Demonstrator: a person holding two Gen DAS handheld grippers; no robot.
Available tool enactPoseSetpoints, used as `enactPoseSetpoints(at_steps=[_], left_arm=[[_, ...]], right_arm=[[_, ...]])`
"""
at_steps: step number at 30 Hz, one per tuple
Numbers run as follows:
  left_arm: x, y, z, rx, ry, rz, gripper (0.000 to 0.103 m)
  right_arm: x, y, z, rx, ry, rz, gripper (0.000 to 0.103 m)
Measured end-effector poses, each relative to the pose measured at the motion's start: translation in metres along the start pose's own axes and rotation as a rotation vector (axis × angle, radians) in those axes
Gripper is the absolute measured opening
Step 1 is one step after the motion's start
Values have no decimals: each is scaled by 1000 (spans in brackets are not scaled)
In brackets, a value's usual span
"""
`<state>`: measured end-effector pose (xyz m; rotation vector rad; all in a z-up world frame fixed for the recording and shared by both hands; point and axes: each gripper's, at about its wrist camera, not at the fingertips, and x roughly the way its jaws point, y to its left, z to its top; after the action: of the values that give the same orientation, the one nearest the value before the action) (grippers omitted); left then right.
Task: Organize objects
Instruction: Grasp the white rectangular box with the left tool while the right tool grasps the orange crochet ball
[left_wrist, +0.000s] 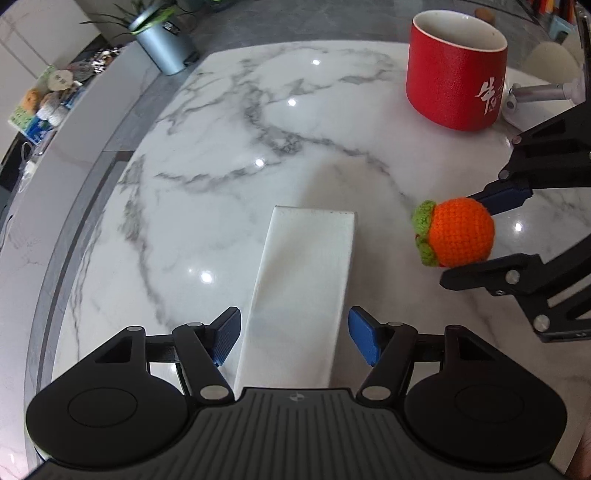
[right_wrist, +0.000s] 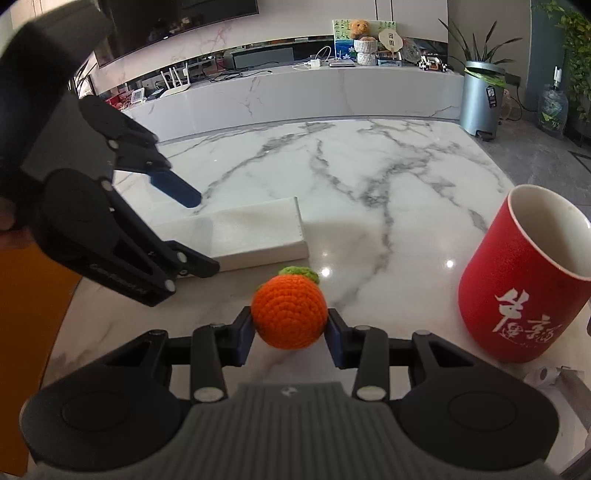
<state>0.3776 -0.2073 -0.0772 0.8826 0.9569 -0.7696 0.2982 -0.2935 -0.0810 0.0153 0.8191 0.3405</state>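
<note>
— Left claw (left_wrist: 294, 339)?
— Spread wide, blue pads clear of both long sides of the white block (left_wrist: 303, 295); nothing gripped. Block between the pads, flat on the marble table (left_wrist: 221, 155).
— Block's long axis?
— In the left wrist view, from 6 o'clock up toward 12, leaning slightly right; far short end square and facing the table's middle.
— Right claw (right_wrist: 290, 332)?
— Closed partway onto the orange knitted ball (right_wrist: 289, 312), pads against its two sides. Ball low over the table; contact with the marble hard to tell.
— Ball's heading?
— Green leafy cap (right_wrist: 300, 272) aimed away from the right camera, toward 12 o'clock. In the left wrist view, cap turned to 9 o'clock, toward the block.
— Ball against block?
— Apart; ball just off the block's far right corner, at 3 o'clock from it in the left view.
— Red mug (right_wrist: 524, 284)?
— Upright, mouth open, white lettering on its side; at 3 o'clock from the ball in the right wrist view, well apart.
</note>
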Motion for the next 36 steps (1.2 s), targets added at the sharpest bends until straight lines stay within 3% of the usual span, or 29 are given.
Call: enactPoseSetpoints(at_steps=[7, 11, 13, 18, 26, 36], left_arm=[[18, 11, 9, 5, 66, -82, 75], [22, 10, 8, -11, 65, -81, 74], [20, 9, 7, -18, 63, -74, 73], [15, 4, 6, -56, 69, -60, 72], [-35, 1, 10, -80, 28, -10, 71], [-123, -8, -2, -86, -10, 95, 71]], right_arm=[[-1, -6, 2, 0, -18, 17, 44], [-3, -11, 3, 13, -43, 28, 45], [-4, -14, 3, 27, -60, 33, 52], [3, -17, 1, 59, -35, 67, 46], [-8, -9, 1, 47, -67, 73, 43], [-66, 23, 14, -32, -225, 144, 42]])
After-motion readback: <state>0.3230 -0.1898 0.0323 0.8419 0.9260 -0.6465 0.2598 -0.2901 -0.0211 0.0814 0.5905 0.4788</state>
